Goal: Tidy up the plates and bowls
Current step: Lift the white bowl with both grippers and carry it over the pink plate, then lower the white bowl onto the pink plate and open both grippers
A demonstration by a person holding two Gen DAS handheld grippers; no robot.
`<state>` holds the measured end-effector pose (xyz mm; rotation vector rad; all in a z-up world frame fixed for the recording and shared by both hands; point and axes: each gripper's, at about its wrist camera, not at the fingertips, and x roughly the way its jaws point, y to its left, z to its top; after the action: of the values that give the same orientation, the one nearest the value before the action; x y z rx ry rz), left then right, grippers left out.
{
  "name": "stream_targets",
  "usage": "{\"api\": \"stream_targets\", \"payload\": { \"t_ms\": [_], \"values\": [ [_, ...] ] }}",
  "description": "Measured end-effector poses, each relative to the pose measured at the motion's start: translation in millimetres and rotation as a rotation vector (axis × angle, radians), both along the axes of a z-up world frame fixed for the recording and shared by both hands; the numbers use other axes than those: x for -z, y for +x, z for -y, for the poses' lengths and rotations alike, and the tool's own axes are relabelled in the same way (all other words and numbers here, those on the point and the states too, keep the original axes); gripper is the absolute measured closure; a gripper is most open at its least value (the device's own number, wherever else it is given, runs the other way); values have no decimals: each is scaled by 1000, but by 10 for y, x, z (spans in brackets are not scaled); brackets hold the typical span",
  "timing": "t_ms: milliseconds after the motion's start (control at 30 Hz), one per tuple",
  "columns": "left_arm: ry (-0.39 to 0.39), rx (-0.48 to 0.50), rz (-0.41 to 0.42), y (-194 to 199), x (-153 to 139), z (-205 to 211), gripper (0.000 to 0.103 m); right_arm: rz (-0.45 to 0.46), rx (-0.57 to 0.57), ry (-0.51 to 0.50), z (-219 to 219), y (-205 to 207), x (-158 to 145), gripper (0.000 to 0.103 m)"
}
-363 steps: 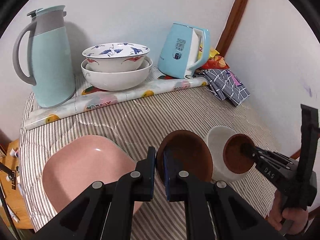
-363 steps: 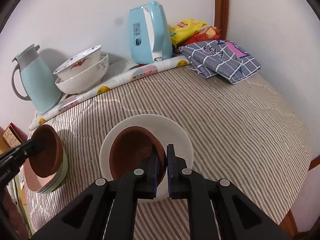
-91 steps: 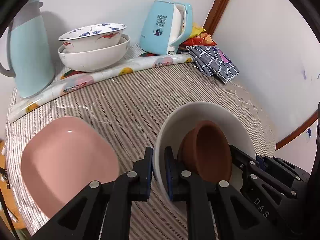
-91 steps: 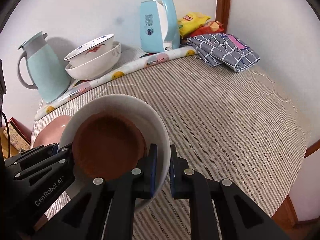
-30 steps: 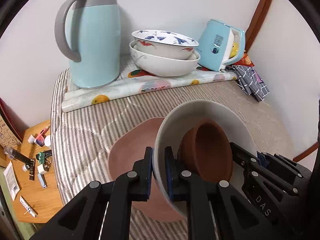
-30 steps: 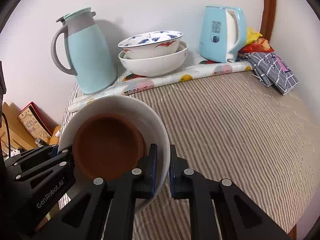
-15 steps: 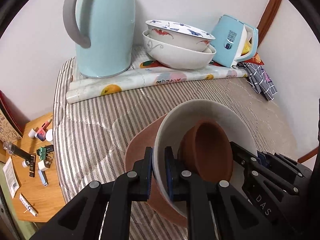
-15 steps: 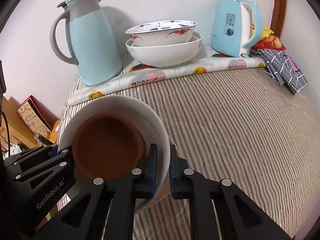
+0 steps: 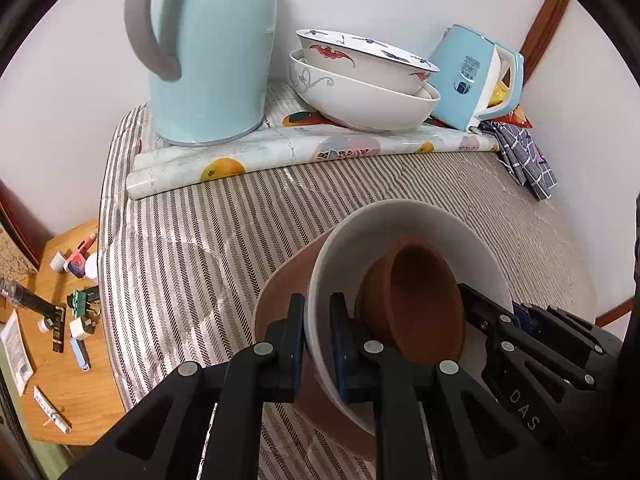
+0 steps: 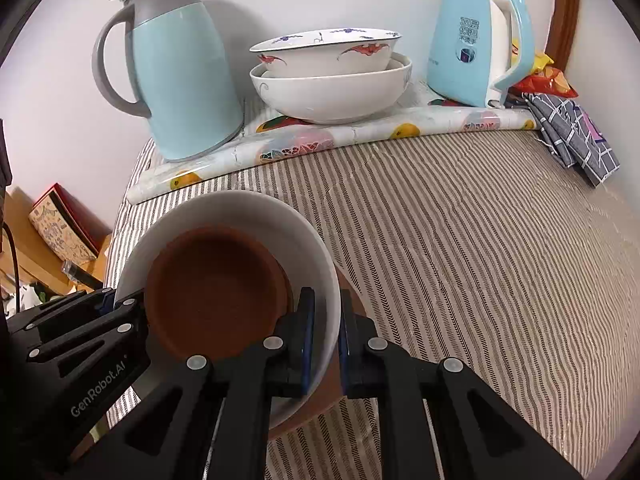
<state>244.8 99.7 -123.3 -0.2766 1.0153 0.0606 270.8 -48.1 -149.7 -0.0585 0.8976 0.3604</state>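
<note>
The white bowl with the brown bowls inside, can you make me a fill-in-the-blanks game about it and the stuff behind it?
1. The left gripper and right gripper each pinch the ____ of the round white bowl.
2. The brown clay bowls sit ____ the white bowl.
3. The flat pink plate lies ____ the white bowl.
4. The red-and-blue painted bowl is nested in a plain ____ bowl.

Missing words: rim; inside; under; white

Mostly hidden beneath the white bowl (image 9: 404, 232): the pink plate (image 9: 280, 300), only its rim showing. Cut off at the frame's top: the thermos (image 9: 208, 48) lid. Half concealed behind the kettle (image 10: 476, 44): snack packets (image 10: 540, 76), labels unreadable.
</note>
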Motion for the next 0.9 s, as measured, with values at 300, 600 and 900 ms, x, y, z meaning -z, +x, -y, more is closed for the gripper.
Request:
{"api": "stream_targets", "payload": {
  "t_ms": [300,600,900],
  "values": [
    [-4,11,-1,1,12,6,89,-4,-9,-6,6,17,22,92],
    [-8,11,-8,-27,-11,16,85,62,-11,-25,41,-70,-146,91],
    [28,-2,42,-166,-253,12,70,49,-18,-1,87,-170,-170,90]
  ]
}}
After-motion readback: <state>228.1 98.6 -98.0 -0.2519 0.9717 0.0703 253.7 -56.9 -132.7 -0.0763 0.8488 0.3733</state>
